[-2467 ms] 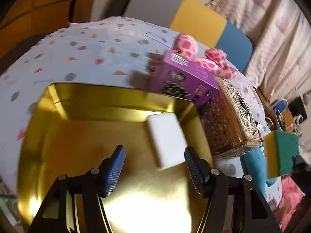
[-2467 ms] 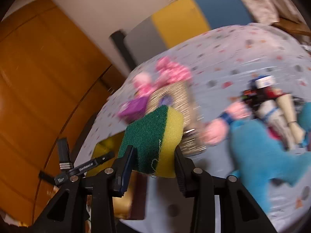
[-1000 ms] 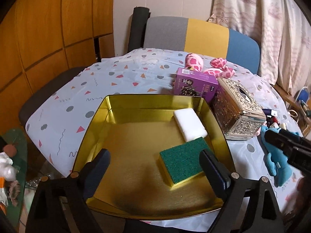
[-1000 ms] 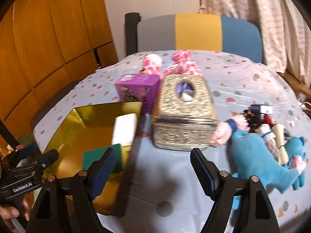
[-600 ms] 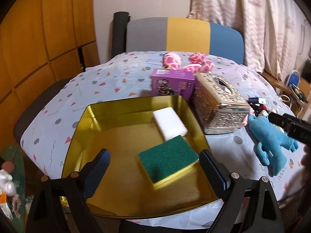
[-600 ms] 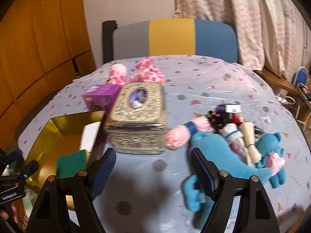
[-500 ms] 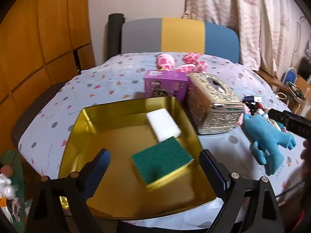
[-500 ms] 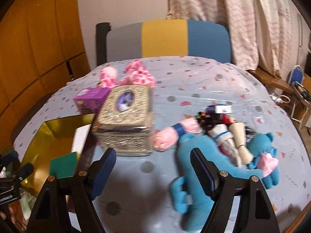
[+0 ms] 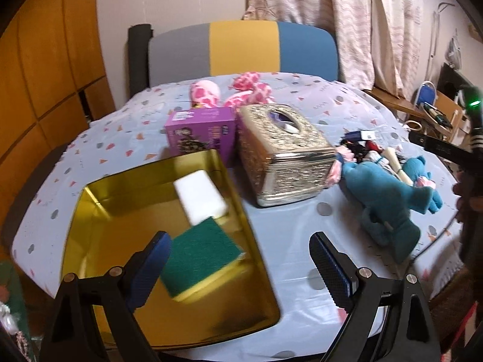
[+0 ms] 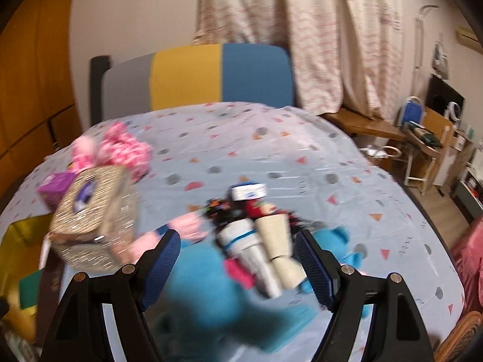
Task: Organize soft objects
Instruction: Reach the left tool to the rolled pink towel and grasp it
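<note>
While both hand-held grippers hang empty with their jaws spread wide, the left hand-held gripper (image 9: 240,259) over the near edge of the shallow gold metal tray (image 9: 90,211) and the right hand-held gripper (image 10: 238,262) above the toy pile, the sorting looks only partly done.

Nearest in the tray lies the green-and-yellow scouring sponge (image 9: 200,258), coarse green pad up and spongy yellow foam below. Just beyond it, touching or nearly so, sits the white foam block (image 9: 200,196), smooth and rectangular. Those two seem settled.

To the right on the table (image 9: 286,235), with its glossy dotted plastic cover, the fuzzy blue plush toy (image 9: 383,196) sprawls limp, well apart from the tray. Past it a tangle of small cloth dolls (image 10: 259,241) lies with a pink knitted limb (image 9: 333,170) poking toward the embossed silver tissue box (image 9: 283,157). Left of that box stands a purple cardboard box (image 9: 200,134), both rigid and probably staying put. Farthest, the pink spotted plush toy (image 9: 232,92) waits near the striped chair back (image 9: 241,48). By my judgement, the plush pieces remain to be gathered.
</note>
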`<state>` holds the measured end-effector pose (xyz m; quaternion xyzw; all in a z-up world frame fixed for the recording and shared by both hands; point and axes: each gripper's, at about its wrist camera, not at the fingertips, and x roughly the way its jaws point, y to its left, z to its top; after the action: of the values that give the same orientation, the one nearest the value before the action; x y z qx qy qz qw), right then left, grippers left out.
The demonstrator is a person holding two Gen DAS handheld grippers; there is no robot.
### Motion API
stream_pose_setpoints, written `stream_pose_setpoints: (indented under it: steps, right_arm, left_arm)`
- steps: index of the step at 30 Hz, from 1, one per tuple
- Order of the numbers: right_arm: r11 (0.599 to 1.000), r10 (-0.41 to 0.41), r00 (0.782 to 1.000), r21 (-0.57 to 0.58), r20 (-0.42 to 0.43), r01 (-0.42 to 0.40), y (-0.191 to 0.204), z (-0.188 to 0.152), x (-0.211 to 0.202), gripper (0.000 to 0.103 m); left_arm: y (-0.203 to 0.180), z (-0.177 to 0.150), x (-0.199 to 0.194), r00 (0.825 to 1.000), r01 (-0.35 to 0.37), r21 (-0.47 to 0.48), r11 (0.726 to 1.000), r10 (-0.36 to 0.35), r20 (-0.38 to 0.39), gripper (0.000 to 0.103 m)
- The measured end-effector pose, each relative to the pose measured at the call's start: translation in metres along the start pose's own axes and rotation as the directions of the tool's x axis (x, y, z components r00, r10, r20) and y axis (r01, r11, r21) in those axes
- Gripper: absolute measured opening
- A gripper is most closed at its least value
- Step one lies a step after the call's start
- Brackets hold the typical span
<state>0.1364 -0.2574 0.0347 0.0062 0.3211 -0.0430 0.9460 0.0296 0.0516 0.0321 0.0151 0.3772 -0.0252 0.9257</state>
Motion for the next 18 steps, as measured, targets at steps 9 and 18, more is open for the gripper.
stream_pose_setpoints:
  steps: [9,18]
  right_arm:
    - [0.953,0.028,0.998,0.302,-0.053,-0.011,-0.064,-0.005,0.021,0.08]
    - [0.92,0.069,0.995,0.391,-0.074,-0.034,-0.081,-0.01,0.024,0.08]
  left_arm:
    - [-0.05,0.011,0.023,0.995,0.095,0.103,0.99,-0.091,-0.045,0.09]
    - [-0.103,0.032,0.062,0.962,0.255,0.155,0.954,-0.234,-0.142,0.061]
